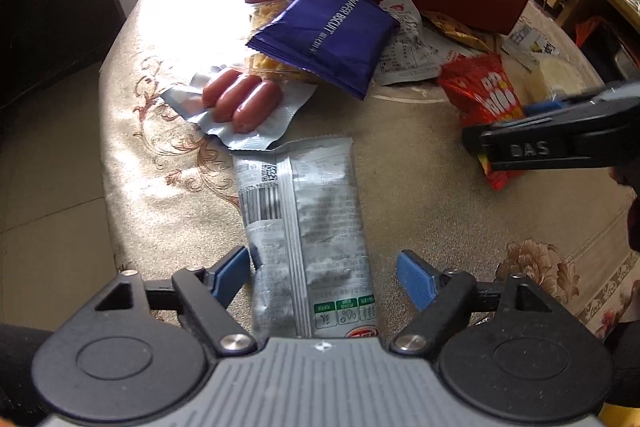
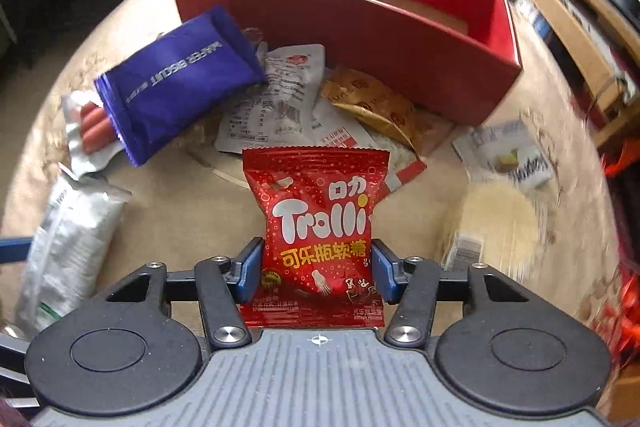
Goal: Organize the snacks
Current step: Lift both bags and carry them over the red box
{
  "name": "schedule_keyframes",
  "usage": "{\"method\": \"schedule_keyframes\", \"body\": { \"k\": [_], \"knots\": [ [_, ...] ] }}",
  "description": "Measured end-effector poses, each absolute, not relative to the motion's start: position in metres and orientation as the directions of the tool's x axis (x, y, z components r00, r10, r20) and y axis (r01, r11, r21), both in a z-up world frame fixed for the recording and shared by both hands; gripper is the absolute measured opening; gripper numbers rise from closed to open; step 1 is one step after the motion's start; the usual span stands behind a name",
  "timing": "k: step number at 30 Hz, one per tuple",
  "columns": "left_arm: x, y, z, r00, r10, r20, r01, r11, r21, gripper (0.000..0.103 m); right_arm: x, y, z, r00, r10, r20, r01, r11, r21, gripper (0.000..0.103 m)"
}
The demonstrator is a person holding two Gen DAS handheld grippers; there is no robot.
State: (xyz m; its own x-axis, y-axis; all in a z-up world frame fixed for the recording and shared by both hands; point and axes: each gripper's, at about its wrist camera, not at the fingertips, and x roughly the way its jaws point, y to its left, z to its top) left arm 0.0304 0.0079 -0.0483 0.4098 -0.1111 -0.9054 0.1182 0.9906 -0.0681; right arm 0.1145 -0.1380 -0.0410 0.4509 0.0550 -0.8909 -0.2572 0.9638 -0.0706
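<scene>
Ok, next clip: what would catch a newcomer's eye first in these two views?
Probably the red candy bag, dead centre in the right wrist view with the right gripper closed on its sides. Behind it stands the big red box, open and seemingly empty, with a purple biscuit pack and other packets piled before it. In the left wrist view, a silver packet lies between the open left gripper pads, sausages just beyond.

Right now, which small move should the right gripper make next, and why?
Probably lift the red Trolli bag and carry it toward the red box. The right gripper has its blue pads against both sides of the bag, and the box behind the snack pile stands open.
</scene>
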Motion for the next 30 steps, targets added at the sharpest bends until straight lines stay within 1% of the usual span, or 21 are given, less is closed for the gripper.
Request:
{"method": "schedule_keyframes", "body": {
  "k": [1, 4, 7, 10, 16, 20, 23, 26, 30],
  "knots": [
    [0.030, 0.009, -0.047, 0.412, -0.101, -0.906, 0.113, 0.992, -0.059, 0.063, 0.114, -0.141, -0.040, 0.447, 0.060, -0.893, -0.242, 0.969, -0.056, 0.060],
    [0.029, 0.012, -0.046, 0.418, -0.087, -0.904, 0.099, 0.994, -0.050, 0.054, 0.108, -0.148, -0.032, 0.454, 0.085, -0.887, -0.237, 0.971, -0.028, 0.058],
    [0.029, 0.017, -0.044, 0.416, -0.089, -0.905, 0.081, 0.995, -0.061, 0.049, 0.100, -0.149, -0.024, 0.471, 0.099, -0.876, -0.242, 0.970, -0.021, 0.058],
    [0.026, 0.018, -0.042, 0.417, -0.080, -0.905, 0.071, 0.996, -0.056, 0.045, 0.095, -0.149, -0.018, 0.489, 0.109, -0.866, -0.243, 0.970, -0.015, 0.058],
    [0.021, 0.012, -0.033, 0.424, -0.063, -0.903, 0.061, 0.997, -0.041, 0.043, 0.083, -0.152, -0.004, 0.520, 0.120, -0.845, -0.239, 0.971, -0.010, 0.057],
    [0.024, 0.005, -0.018, 0.447, -0.092, -0.890, 0.090, 0.994, -0.058, 0.042, 0.072, -0.155, 0.012, 0.556, 0.143, -0.819, -0.237, 0.971, 0.009, 0.057],
    [0.031, 0.000, -0.008, 0.472, -0.117, -0.874, 0.114, 0.991, -0.072, 0.042, 0.073, -0.157, 0.018, 0.579, 0.135, -0.804, -0.222, 0.975, 0.004, 0.057],
    [0.046, -0.002, -0.002, 0.482, -0.146, -0.864, 0.118, 0.988, -0.101, 0.042, 0.082, -0.159, 0.018, 0.582, 0.124, -0.804, -0.203, 0.979, 0.004, 0.057],
    [0.067, -0.009, 0.008, 0.507, -0.165, -0.846, 0.137, 0.985, -0.110, 0.042, 0.096, -0.160, 0.020, 0.589, 0.117, -0.799, -0.179, 0.984, 0.012, 0.057]
  ]
}}
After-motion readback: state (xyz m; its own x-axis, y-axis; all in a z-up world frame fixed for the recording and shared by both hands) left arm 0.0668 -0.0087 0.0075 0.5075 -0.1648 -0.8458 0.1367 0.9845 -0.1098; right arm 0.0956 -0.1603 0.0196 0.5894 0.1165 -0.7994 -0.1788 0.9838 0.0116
